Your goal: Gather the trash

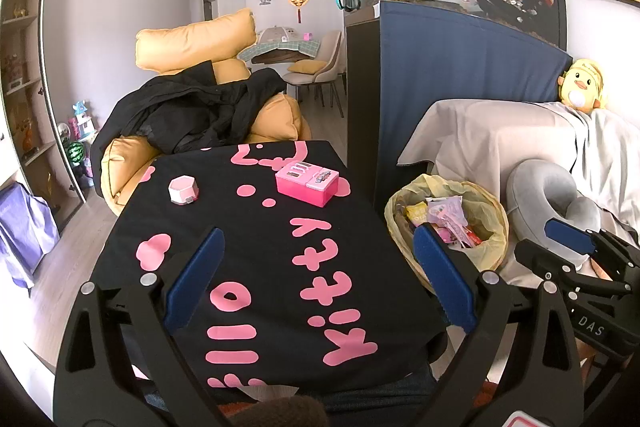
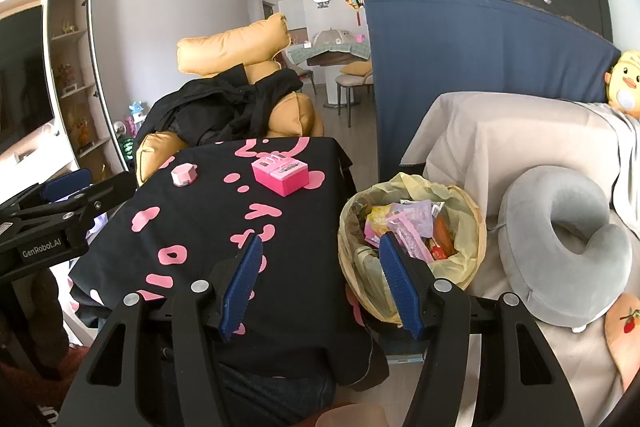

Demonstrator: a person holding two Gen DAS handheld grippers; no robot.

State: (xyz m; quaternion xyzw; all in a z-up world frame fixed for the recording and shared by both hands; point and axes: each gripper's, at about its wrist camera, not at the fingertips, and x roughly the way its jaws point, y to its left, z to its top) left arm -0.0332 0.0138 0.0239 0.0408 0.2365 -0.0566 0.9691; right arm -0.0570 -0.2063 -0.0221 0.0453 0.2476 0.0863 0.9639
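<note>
Only the right wrist view is showing the whole grey U-shaped neck pillow [image 2: 560, 247] on the cloth-draped sofa [image 2: 500, 139]. The left gripper [image 1: 316, 279] and right gripper [image 2: 320, 283] are both standing wide, holding nothing. Crinkly wrappers [image 2: 404, 227] are lying inside the yellow-lined trash basket [image 2: 472, 227], just right of the black table cover [image 1: 248, 227] bearing 2 pink boxes [image 1: 306, 183].

Trash bin [image 2: 412, 251], yellow liner, full w/ wrappers [image 2: 404, 227], beside table.
</note>
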